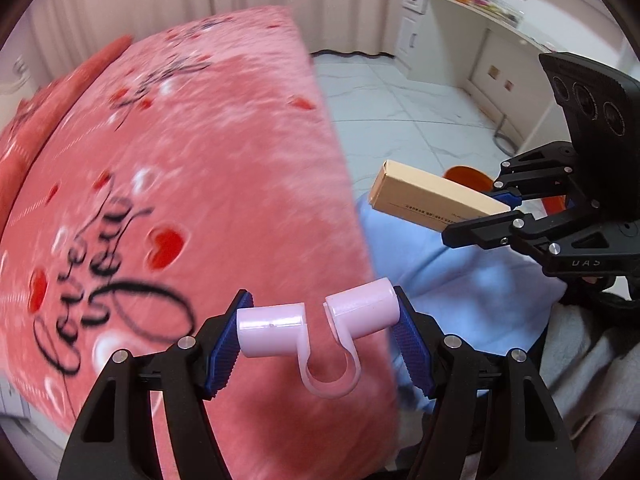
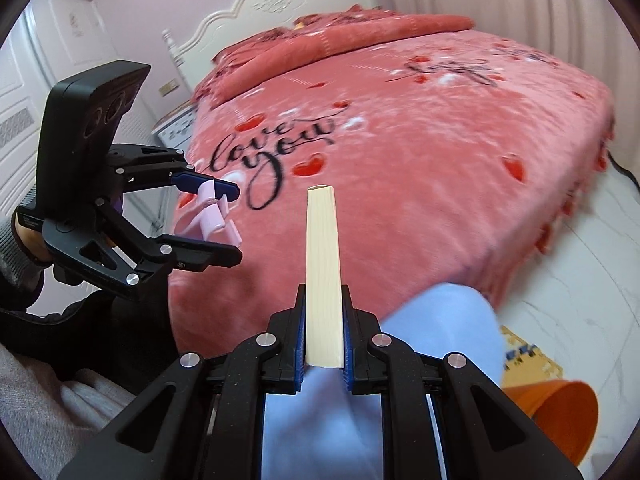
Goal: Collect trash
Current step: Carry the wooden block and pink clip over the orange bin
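The left gripper (image 1: 320, 332) pinches a pink plastic clip (image 1: 320, 330) between its two blue pads (image 1: 412, 340); the clip looks like two short tubes joined by a round loop that hangs down; one tube end touches each pad, so the jaws stand partway apart with the clip filling the gap; the clip is up in the air over the edge of the pink bed cover (image 1: 180, 200). The right gripper (image 2: 323, 344) squeezes a long thin cardboard box (image 2: 322, 276); its jaws are pressed close against the two flat sides of the box near one end, and the rest of the box sticks out in front, over the bed; from the left wrist view the same box (image 1: 432, 198) is tan with small dark print along one side. The bed cover has red hearts and black curly writing; a white headboard (image 2: 272, 4) stands at the far end of the bed. A light blue cloth (image 2: 440, 332) lies under both grippers, just beside the bed; an orange bin (image 2: 560, 416) sits on the white floor (image 2: 580, 280) low on the right of the right wrist view; a grey sleeve (image 2: 24, 236) shows behind the left gripper.
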Available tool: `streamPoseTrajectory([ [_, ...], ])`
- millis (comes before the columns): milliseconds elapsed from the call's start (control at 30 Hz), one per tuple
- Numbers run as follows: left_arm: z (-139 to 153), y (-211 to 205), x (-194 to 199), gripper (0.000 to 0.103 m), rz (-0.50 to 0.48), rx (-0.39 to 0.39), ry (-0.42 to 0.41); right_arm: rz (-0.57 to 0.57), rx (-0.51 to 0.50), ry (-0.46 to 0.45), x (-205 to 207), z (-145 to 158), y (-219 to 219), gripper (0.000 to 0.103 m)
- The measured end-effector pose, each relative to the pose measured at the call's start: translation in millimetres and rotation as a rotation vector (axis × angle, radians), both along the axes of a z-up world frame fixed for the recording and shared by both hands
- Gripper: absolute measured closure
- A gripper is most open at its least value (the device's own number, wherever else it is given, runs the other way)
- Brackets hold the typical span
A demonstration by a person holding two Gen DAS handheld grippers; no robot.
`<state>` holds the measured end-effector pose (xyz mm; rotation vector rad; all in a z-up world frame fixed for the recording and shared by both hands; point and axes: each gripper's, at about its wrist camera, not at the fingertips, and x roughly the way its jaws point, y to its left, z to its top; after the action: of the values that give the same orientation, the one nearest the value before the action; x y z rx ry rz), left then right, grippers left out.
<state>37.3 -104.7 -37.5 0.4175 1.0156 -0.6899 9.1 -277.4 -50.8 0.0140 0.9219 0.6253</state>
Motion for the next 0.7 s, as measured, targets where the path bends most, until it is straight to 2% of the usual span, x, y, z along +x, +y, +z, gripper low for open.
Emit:
streamPoseTrajectory([
  [267,2,-89,4,0.033,-0.187,0.002,-0.01,-0.19,0.004,-0.017,-23,2,-81,0.088],
  [700,-25,-237,1,0.033,-0.483,0.019,0.042,-0.538,-0.023,0.048,-75,-28,-236,0.088],
])
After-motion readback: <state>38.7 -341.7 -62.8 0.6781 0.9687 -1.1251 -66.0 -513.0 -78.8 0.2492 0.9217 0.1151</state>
